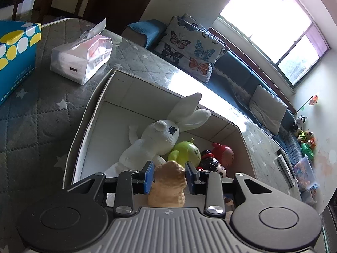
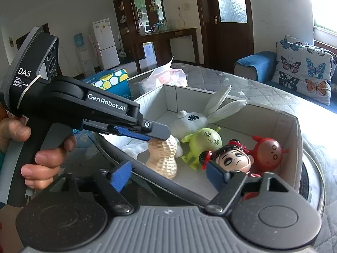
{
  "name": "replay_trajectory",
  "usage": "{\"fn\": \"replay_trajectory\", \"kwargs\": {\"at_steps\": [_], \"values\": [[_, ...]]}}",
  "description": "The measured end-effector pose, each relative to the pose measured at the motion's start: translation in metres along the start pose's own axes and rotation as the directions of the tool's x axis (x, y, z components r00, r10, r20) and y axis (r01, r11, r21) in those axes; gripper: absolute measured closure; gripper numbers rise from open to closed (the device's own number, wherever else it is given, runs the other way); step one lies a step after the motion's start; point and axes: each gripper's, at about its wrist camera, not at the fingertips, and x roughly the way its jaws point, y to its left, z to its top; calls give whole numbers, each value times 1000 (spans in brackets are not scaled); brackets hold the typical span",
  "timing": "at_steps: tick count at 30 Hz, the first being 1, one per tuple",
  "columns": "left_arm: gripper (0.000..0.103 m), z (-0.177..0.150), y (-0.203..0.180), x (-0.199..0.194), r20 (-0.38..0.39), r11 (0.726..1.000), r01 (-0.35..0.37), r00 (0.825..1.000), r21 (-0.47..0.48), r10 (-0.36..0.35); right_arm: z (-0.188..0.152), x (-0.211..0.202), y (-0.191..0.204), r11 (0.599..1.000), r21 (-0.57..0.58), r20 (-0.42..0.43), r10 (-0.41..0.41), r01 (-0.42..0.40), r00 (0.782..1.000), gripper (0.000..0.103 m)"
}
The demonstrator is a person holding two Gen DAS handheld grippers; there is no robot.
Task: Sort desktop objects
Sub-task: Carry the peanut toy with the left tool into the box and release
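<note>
My left gripper [image 1: 169, 174] is shut on a tan peanut-shaped toy [image 1: 168, 186] and holds it upright over the near end of the white cardboard box [image 1: 90, 113]. The right wrist view shows that gripper [image 2: 163, 136] from the side, clamped on the top of the peanut [image 2: 163, 158]. In the box lie a white knitted rabbit [image 1: 155, 135], a green alien figure [image 1: 186, 150], a black-haired doll head [image 2: 232, 158] and a red round figure [image 2: 267, 151]. My right gripper [image 2: 168, 176] is open and empty at the box's near rim.
A tissue pack [image 1: 82, 61] and a blue box with yellow and white dots [image 1: 14, 54] lie on the grey quilted star cloth [image 1: 31, 126] beyond the box. A butterfly cushion [image 1: 189, 46] and a blue sofa stand behind.
</note>
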Motion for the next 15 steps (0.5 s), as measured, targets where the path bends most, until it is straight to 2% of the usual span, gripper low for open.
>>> {"fn": "replay_trajectory", "kwargs": {"at_steps": [12,15], "values": [[68,-15,-19,-22,31,997,-4,1000,77,2,-13,-12,8,1000,25,30,-11,10,999,17],[68,-23,-27,-32,52,993,-14,999,114,8,-17,-19,10,999,31,49,-22,21,999,6]]}}
